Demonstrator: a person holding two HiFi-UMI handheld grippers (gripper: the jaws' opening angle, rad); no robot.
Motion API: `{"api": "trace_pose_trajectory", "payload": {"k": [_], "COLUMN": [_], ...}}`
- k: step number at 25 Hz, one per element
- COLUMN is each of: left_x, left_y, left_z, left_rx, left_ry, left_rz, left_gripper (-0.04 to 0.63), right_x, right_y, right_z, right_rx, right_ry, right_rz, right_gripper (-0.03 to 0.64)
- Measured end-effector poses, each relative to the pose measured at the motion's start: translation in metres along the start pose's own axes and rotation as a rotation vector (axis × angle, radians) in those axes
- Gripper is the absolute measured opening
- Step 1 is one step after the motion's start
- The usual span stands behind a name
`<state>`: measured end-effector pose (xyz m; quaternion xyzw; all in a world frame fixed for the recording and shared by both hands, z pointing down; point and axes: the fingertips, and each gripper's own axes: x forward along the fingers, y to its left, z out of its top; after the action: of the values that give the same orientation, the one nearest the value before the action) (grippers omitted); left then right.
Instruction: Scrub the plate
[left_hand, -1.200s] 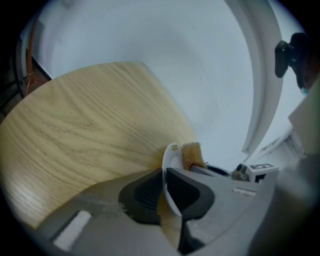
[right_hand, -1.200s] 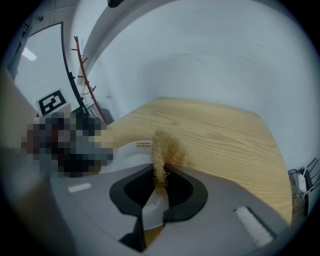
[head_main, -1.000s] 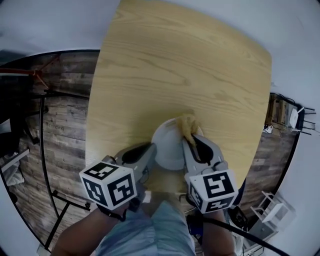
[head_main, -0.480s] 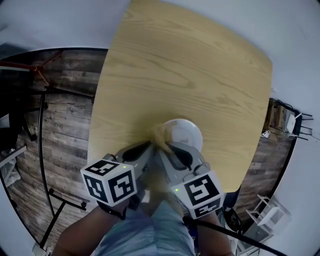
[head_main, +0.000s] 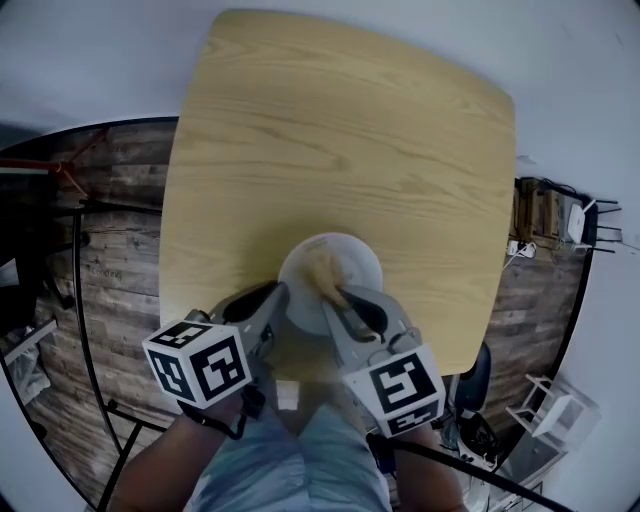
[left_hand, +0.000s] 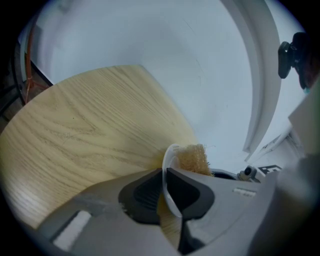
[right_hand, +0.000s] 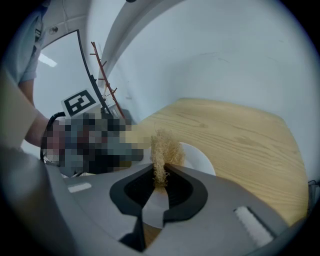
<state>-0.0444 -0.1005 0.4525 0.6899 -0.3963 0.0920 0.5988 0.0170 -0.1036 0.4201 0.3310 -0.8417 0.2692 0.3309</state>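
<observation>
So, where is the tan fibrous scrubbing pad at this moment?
In the head view's lower centre, the tan fibrous scrubbing pad rests on the white round plate near the wooden table's near edge, pinched in the right gripper.

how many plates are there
1. The white plate is at the table's near edge, its rim pinched by the left gripper, the scrubber in the right gripper against it. None seems hidden.

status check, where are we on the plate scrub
Left gripper clamped on plate rim. Right gripper clamped on scrubber, scrubber over the plate face. Nothing in the way on the table.
</observation>
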Motion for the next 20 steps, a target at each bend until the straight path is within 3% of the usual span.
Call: {"api": "trace_pose_trajectory", "payload": {"k": [3, 9, 20], "left_x": [0.000, -0.001, 0.002], "left_y": [0.000, 0.000, 0.003], "left_z": [0.000, -0.001, 0.005], "left_rx": [0.004, 0.010, 0.004], "left_ry": [0.003, 0.002, -0.042], "left_rz": [0.007, 0.016, 0.039], "left_gripper": [0.051, 0.051, 0.051], "right_x": [-0.011, -0.022, -0.018], "right_y": [-0.017, -0.046, -0.044], "right_z": [-0.004, -0.016, -0.027], "right_rx": [-0.025, -0.184, -0.100], "right_ry": [-0.009, 0.058, 0.084], "right_rz": [-0.065, -0.213, -0.162], "right_gripper": [0.049, 0.049, 0.049]}}
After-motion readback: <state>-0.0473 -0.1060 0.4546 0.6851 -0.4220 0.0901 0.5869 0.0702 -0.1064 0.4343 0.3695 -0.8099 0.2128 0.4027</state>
